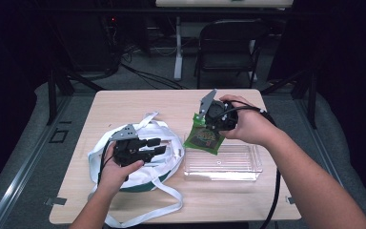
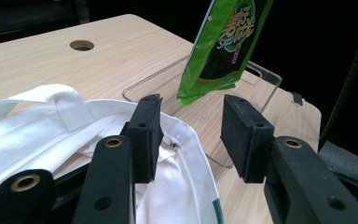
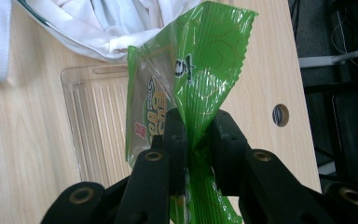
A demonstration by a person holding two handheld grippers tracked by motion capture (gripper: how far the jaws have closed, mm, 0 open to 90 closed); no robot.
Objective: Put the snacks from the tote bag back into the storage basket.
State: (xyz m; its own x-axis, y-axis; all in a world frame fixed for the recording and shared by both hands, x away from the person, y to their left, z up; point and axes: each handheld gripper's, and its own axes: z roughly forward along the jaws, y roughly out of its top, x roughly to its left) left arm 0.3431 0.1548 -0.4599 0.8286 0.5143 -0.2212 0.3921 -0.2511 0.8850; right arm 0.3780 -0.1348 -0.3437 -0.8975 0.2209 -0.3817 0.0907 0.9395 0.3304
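A white tote bag (image 1: 158,130) with long straps lies on the left half of the wooden table. My left gripper (image 1: 158,146) rests over its mouth, open. In the left gripper view the bag's rim (image 2: 191,154) runs between the jaws (image 2: 193,135), and the pads do not press on it. My right gripper (image 1: 204,125) is shut on a green snack packet (image 1: 202,137), which hangs tilted above the left end of a clear plastic tray (image 1: 238,164). In the right gripper view the pads (image 3: 198,135) pinch the packet's (image 3: 205,56) crimped edge, with the tray (image 3: 88,112) and bag (image 3: 102,23) beyond.
A dark folding chair (image 1: 228,45) stands behind the table, with cables on the floor around it. The tabletop has a round cable hole (image 2: 81,45) near its far side. A bag strap (image 1: 171,198) loops toward the front table edge.
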